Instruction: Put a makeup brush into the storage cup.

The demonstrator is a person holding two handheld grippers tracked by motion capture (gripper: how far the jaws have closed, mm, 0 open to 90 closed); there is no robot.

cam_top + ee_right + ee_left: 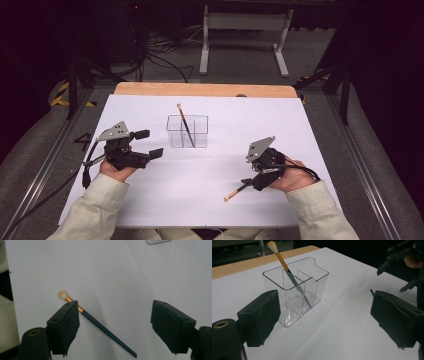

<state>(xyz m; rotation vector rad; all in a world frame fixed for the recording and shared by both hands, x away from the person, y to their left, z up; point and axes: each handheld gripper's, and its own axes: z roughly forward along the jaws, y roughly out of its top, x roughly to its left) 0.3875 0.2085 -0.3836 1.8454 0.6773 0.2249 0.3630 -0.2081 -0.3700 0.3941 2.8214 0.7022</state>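
A clear plastic holder (pixel 187 132) with several compartments stands mid-table. One dark-handled brush (pixel 184 122) with a gold ferrule leans in it, pale tip up; the left gripper view has the holder (pixel 297 290) and brush (pixel 287 270) just ahead. My left gripper (pixel 148 144) (pixel 324 320) is open, left of the holder, nothing between its jaws. A second brush (pixel 234 193) (pixel 100 325) lies flat on the white sheet near the front. My right gripper (pixel 252 176) (pixel 115 327) hovers open over its handle, jaws to either side without touching it.
A white sheet (pixel 210 200) covers the table, with a wooden strip (pixel 205 90) along the far edge. A corner of the holder (pixel 158 242) is at the top of the right gripper view. The other gripper (pixel 402 255) is at the left gripper view's upper right.
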